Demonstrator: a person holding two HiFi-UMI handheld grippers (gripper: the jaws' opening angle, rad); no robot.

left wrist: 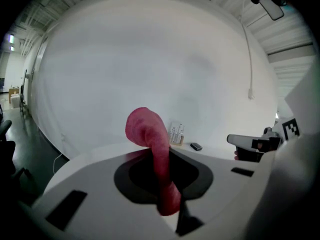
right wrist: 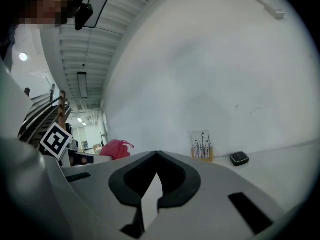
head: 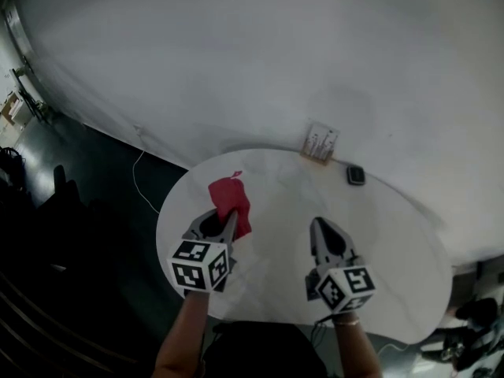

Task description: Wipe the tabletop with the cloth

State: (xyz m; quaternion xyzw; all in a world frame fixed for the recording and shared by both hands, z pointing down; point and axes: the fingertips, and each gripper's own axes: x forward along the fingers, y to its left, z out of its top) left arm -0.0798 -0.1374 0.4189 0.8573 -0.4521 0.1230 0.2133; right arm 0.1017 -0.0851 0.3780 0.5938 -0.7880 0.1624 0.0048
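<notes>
white wall fills the top of the frame, and a round white table [head: 394, 250] sits below it. the left gripper [head: 227, 220] is shut tight on the red cloth [head: 228, 199], which pokes up past its jaws over the table's left side. the right gripper [head: 319, 225], lower middle, is closed with nothing in it. a little card [head: 320, 143] and a small dark thing [head: 356, 175], maybe a phone, sit at the table's top edge

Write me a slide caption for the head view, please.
Left gripper shut on a crumpled red cloth over the round white tabletop; right gripper shut and empty.
</notes>
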